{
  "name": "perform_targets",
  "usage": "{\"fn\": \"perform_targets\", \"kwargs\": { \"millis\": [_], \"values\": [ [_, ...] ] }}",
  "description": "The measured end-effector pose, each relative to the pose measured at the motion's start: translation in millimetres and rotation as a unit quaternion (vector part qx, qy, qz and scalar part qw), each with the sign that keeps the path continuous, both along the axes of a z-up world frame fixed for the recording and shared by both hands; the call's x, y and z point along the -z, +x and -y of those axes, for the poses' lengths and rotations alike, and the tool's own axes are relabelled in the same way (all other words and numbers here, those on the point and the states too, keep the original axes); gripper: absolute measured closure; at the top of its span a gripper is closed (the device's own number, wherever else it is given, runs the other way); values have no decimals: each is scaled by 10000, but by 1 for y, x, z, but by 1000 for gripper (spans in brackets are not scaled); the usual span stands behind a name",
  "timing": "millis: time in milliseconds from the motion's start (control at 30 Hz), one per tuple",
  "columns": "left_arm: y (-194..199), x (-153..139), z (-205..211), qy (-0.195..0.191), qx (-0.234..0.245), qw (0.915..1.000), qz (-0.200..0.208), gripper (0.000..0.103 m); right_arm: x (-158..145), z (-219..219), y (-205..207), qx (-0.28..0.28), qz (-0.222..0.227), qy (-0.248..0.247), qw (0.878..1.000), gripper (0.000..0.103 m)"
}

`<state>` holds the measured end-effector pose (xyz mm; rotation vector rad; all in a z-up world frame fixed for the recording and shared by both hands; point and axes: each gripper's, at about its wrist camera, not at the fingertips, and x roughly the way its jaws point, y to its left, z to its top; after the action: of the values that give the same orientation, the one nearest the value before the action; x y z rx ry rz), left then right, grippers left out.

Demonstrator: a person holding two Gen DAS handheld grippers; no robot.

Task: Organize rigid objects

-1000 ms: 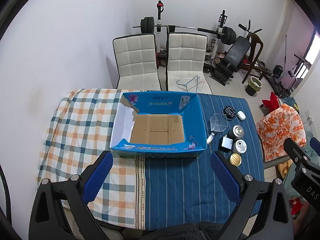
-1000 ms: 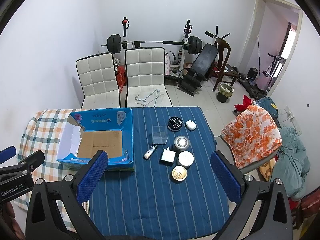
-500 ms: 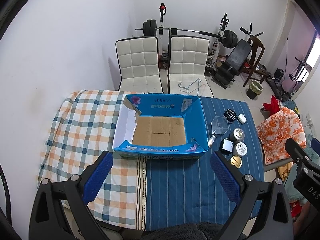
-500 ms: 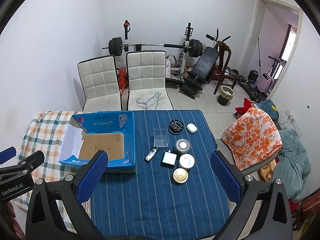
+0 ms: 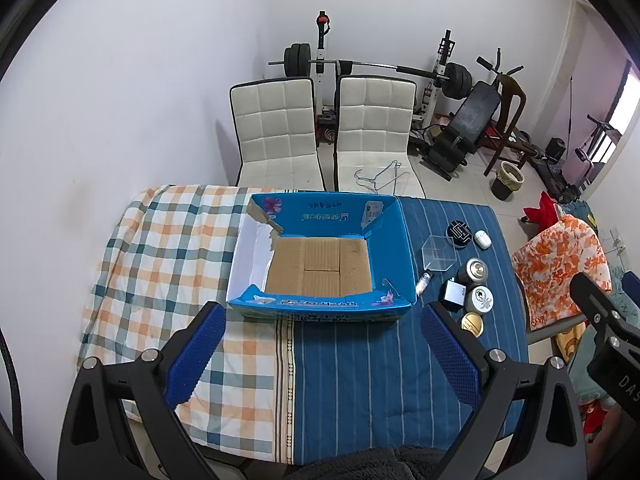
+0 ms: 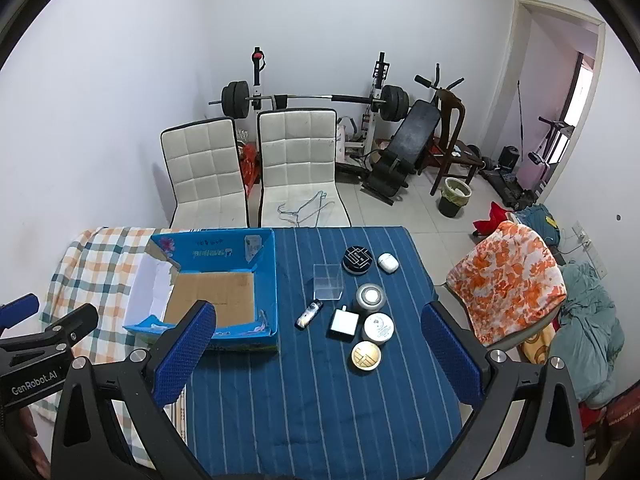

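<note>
both grippers, left gripper (image 5: 322, 350) and right gripper (image 6: 318, 350), hang spread wide and empty above the table (image 6: 320, 400). the 8 small items (image 6: 354, 304) sit clustered on the blue cloth, right of the empty blue box (image 6: 224, 276).

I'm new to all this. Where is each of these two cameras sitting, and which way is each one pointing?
Left wrist view: on the left gripper, high above the table, aimed at the open blue box; its blue fingers show, and the right gripper at the edge.
Right wrist view: on the right gripper, looking down at the small containers on the blue cloth; the left gripper shows.
Both share the box, containers and white chairs.
</note>
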<state>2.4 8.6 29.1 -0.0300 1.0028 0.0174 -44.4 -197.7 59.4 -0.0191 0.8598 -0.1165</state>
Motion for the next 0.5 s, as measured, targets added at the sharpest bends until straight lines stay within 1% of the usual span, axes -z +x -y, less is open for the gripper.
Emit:
{"fn": "perform_targets", "kwargs": {
  "millis": [233, 300, 367, 467, 500],
  "values": [
    [0, 1, 1, -12, 15, 10000, -7, 3, 4, 2, 1, 67, -44, 61, 9999, 0],
    [3, 3, 3, -47, 53, 10000, -46, 3, 7, 8, 4, 184, -50, 47, 9998, 0],
    [8, 7, 4, -88, 95, 9999, -68, 3, 11, 17, 9, 309, -97, 90, 9994, 0],
    [21, 19, 8, -195, 94, 9997, -114, 3, 22, 47, 25, 657, -198, 73, 9976, 0],
    [31, 23, 13, -241, 73, 9996, -120, 3, 28, 57, 32, 735, -282, 31, 9969, 0]
  ]
}}
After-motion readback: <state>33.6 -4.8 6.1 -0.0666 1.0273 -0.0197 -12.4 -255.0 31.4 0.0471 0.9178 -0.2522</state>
